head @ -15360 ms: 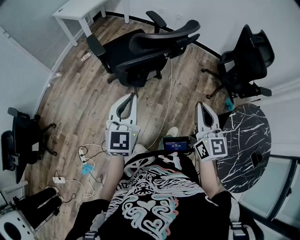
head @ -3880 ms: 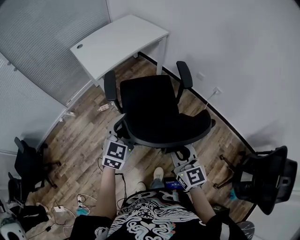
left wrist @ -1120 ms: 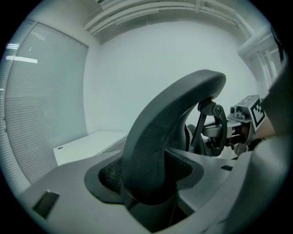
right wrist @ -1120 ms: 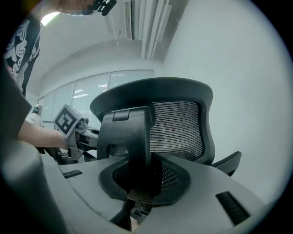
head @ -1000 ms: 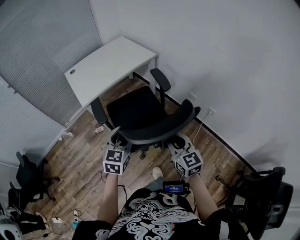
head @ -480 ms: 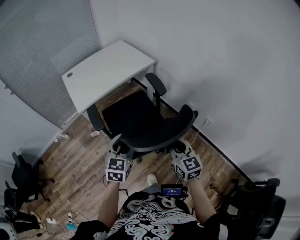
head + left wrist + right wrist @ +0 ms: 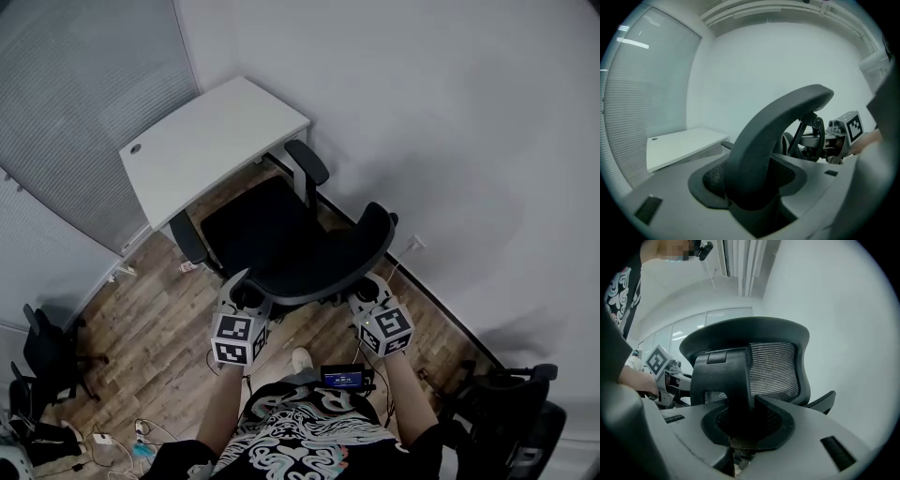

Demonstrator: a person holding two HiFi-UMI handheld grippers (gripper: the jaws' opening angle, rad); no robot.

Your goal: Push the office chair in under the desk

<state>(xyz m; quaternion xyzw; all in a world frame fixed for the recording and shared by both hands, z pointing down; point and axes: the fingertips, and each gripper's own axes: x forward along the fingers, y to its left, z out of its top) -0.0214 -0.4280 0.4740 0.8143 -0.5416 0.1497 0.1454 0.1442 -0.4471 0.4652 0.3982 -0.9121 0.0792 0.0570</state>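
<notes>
A black office chair (image 7: 267,234) stands facing a white desk (image 7: 211,141), its seat front and armrests close to the desk's edge. My left gripper (image 7: 240,287) is at the left end of the curved backrest (image 7: 328,267), and its jaws have just been closing with the backrest rim (image 7: 778,126) between them. In the left gripper view the rim fills the gap of that gripper (image 7: 754,187). My right gripper (image 7: 367,292) is shut on the backrest's right side; its own view shows the rear support bar (image 7: 724,380) wedged in its gap (image 7: 740,427).
A white wall runs close along the chair's right side, with a socket and cable (image 7: 412,246). Window blinds (image 7: 75,122) stand behind the desk. Other black chairs sit at the lower left (image 7: 47,352) and lower right (image 7: 506,412). Cables (image 7: 122,441) lie on the wooden floor.
The chair has rolled nearer the desk, its armrests now almost at the desk's edge. Both grippers have travelled along with the backrest.
</notes>
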